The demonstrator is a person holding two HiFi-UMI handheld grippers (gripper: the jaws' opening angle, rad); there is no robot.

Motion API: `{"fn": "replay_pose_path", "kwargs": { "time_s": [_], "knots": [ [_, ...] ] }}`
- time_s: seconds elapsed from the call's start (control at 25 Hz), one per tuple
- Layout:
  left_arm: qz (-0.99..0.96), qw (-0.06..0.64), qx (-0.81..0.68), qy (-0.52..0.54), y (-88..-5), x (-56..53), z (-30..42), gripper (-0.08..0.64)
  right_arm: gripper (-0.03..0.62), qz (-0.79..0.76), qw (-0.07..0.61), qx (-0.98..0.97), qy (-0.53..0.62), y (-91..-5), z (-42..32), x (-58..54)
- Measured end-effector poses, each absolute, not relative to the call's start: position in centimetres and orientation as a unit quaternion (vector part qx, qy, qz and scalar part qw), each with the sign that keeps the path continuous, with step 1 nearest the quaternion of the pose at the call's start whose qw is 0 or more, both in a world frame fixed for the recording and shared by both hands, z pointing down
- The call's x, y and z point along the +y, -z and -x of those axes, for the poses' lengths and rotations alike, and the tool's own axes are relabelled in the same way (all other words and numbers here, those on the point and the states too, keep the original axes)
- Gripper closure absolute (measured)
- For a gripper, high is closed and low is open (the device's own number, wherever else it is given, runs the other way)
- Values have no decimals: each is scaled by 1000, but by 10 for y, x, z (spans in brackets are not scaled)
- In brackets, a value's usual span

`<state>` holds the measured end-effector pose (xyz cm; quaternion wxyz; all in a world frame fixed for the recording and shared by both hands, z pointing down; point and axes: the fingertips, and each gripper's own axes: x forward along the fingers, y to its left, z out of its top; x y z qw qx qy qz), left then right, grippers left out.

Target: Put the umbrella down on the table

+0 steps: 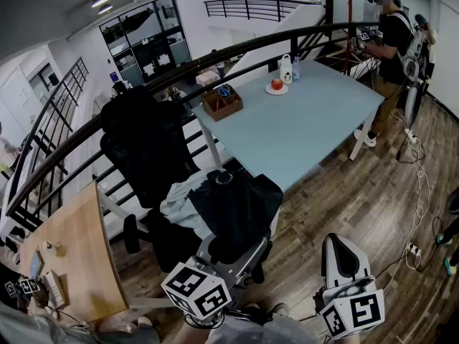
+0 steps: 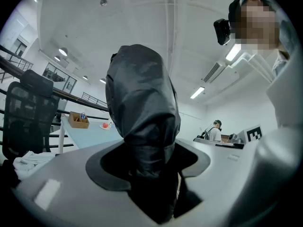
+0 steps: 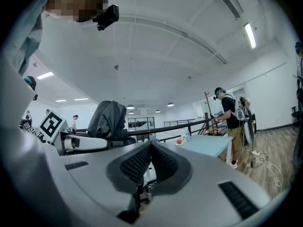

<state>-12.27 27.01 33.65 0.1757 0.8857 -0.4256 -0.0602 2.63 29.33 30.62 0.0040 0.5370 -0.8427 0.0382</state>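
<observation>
While the folded umbrella [image 2: 142, 103] is clamped in the widely spread left tongs [image 2: 149, 162], well short of the worktop [image 1: 301, 131], carrying and setting-down are judged undone; the right tongs [image 3: 150, 150] are pressed together, empty.

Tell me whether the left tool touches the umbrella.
Touching. The left gripper view shows the umbrella pinched between the jaws of the left tool.

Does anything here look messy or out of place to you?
Mildly. A pale cloth lies crumpled in a heap by the black chair. The black umbrella is loosely bunched rather than neatly rolled. The table looks tidy.
</observation>
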Motion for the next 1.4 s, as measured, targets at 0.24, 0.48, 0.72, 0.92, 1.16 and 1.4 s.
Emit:
{"fn": "replay_pose_path", "kwargs": {
  "time_s": [0.24,0.48,0.72,0.92,1.16,1.4],
  "knots": [
    [-885,178,-427,60,-333,272,116,285,592,-533,2,-845,-36,-303,-30,295],
    [-885,179,-426,55,-331,277,106,285,592,-535,1,-844,-41,-303,-38,300],
    [-886,187,-421,61,-329,281,92,285,592,-544,1,-837,-55,-307,-57,303],
    [-885,197,-417,71,-327,285,78,285,592,-548,-1,-835,-57,-308,-75,310],
    [-887,209,-401,92,-321,296,55,285,592,-551,-2,-832,-62,-312,-100,321],
    [-888,197,-407,83,-321,305,40,285,592,-549,-7,-834,-59,-312,-115,330]
  ]
}}
